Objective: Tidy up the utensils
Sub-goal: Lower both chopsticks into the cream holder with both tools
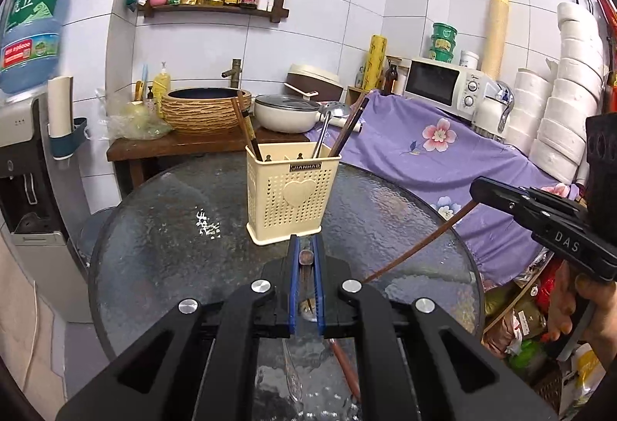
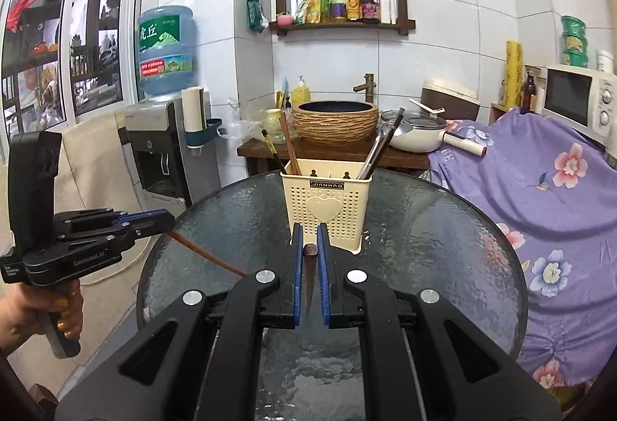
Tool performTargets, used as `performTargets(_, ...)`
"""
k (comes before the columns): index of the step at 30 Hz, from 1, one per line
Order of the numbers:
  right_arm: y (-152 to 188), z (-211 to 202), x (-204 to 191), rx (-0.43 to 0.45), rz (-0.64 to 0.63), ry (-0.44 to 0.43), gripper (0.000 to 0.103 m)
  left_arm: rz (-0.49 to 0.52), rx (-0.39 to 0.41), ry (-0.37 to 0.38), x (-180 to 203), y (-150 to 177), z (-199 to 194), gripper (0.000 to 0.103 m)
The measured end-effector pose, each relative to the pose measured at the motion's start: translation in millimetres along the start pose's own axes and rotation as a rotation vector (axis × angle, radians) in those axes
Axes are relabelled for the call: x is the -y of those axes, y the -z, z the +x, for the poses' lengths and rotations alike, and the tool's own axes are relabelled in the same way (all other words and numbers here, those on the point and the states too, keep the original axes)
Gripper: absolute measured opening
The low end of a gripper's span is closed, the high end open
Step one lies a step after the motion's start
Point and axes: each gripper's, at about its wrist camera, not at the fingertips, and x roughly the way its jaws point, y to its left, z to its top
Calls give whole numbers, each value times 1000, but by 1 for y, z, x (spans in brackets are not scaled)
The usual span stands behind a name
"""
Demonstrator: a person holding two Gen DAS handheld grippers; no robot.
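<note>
Brown chopstick [image 1: 307, 259] pinched in shut left gripper [image 1: 306, 247], another chopstick [image 2: 309, 251] clamped in shut right gripper [image 2: 309, 247], both raised over glass table [image 1: 162, 228] short of cream holder [image 1: 293, 185]; likely to strike its rim if tilted

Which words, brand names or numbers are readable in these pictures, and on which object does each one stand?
"JIANHAO": plate on the cream utensil holder.
"GenRobot.AI": side of the left gripper.
"DAS": side of the right gripper.
Two large Chinese characters, "虎丘": water jug.
Sauce bottles, microwave: labels too small to read.
</note>
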Motion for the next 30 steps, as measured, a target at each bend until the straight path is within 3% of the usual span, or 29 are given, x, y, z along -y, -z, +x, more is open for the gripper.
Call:
performTargets(19, -61, 47, 8, -182, 4, -98, 8, 3, -71, 76, -9, -61, 26, 6)
performTargets(30, -113, 55, 19, -149, 16, -82, 8, -2, -33, 110, -11, -122, 28, 6)
